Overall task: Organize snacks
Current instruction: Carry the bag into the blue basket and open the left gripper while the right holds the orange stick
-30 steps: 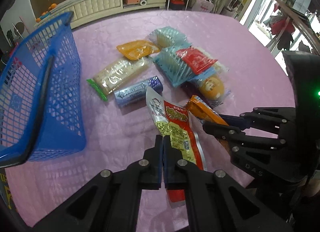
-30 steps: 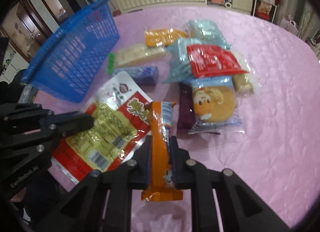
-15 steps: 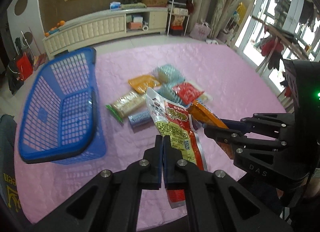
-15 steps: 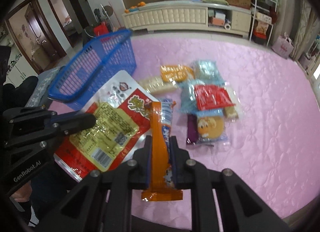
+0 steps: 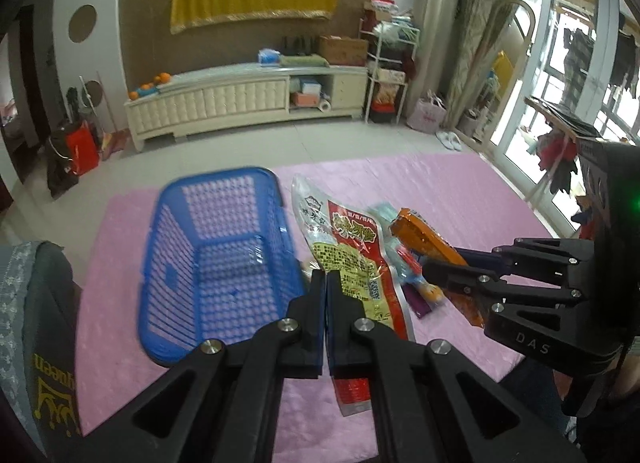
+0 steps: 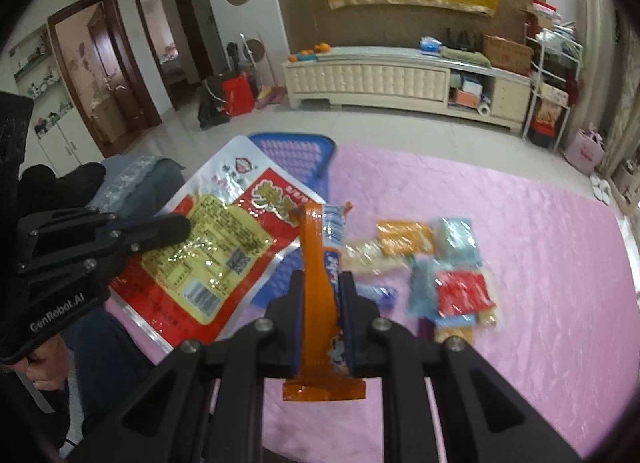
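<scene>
My left gripper [image 5: 325, 283] is shut on a red and yellow snack pouch [image 5: 352, 255] and holds it high above the pink table, right of the empty blue basket [image 5: 216, 255]. My right gripper [image 6: 322, 283] is shut on an orange snack packet [image 6: 318, 287], also raised. In the left wrist view the right gripper [image 5: 430, 269] holds the orange packet [image 5: 424, 237] beside the pouch. In the right wrist view the left gripper [image 6: 176, 229] holds the pouch [image 6: 216, 239] in front of the basket [image 6: 296, 155].
Several snack packs [image 6: 440, 267] lie in a cluster on the pink tablecloth [image 6: 540, 263]. A grey cloth-covered chair back [image 5: 32, 323] stands at the table's left edge. A long cream cabinet [image 5: 240, 99] stands by the far wall.
Both grippers have risen well above the table with their packs; the snacks and basket look smaller and farther. The basket now lies just left of the pouch.
</scene>
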Demonstrator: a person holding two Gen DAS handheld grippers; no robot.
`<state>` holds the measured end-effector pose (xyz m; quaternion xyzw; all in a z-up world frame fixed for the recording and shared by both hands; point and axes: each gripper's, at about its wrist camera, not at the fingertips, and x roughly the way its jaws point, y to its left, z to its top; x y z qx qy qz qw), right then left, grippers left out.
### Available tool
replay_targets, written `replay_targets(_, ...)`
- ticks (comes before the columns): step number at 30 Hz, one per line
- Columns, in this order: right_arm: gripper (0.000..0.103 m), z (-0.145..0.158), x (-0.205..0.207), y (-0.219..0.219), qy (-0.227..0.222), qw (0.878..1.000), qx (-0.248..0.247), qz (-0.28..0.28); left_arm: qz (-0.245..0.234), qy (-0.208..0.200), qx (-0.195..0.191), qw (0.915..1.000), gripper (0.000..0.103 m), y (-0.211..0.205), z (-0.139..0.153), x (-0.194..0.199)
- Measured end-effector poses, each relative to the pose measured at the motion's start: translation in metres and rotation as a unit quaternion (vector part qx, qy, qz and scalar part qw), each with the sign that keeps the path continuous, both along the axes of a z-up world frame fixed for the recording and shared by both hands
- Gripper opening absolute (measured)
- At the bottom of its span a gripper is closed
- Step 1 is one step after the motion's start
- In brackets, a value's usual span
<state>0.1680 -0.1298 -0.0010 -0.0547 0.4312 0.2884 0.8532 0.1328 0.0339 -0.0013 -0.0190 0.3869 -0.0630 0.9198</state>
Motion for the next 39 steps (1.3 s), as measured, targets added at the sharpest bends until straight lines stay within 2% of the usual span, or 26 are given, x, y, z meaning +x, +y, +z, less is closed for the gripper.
replay_targets(8,0.020,0.007,0.020,0.053,-0.010,0.999,0.003,0.034,0.022,-0.011,0.005,0.9997,0.001,0.041,0.009,0.013)
replay_targets(13,0.020,-0.004,0.041,0.074,0.009,0.999,0.010,0.042,0.034,-0.004,0.003,0.9994,0.001,0.061,0.003,0.031)
replay_targets(24,0.020,-0.034,0.089,0.112,0.041,0.998,-0.001,0.053,0.051,0.038,-0.008,0.9979,0.001,0.090,-0.032,0.085)
replay_targets(32,0.020,-0.049,0.112,0.113,0.056,0.997,0.003,0.046,0.047,0.067,-0.006,0.9966,0.001,0.098,-0.057,0.123)
replay_targets(34,0.020,-0.051,0.114,0.111,0.061,0.997,0.003,0.043,0.055,0.077,-0.009,0.9955,0.010,0.100,-0.063,0.131)
replay_targets(36,0.020,-0.052,0.113,0.108,0.061,0.997,0.002,0.042,0.060,0.080,-0.012,0.9949,0.061,0.102,-0.067,0.132)
replay_targets(37,0.020,-0.052,0.113,0.108,0.061,0.997,0.000,0.041,0.061,0.073,-0.009,0.9955,0.064,0.101,-0.066,0.130)
replay_targets(39,0.020,-0.051,0.111,0.107,0.062,0.997,-0.002,0.040,0.058,0.073,-0.004,0.9956,0.064,0.100,-0.067,0.128)
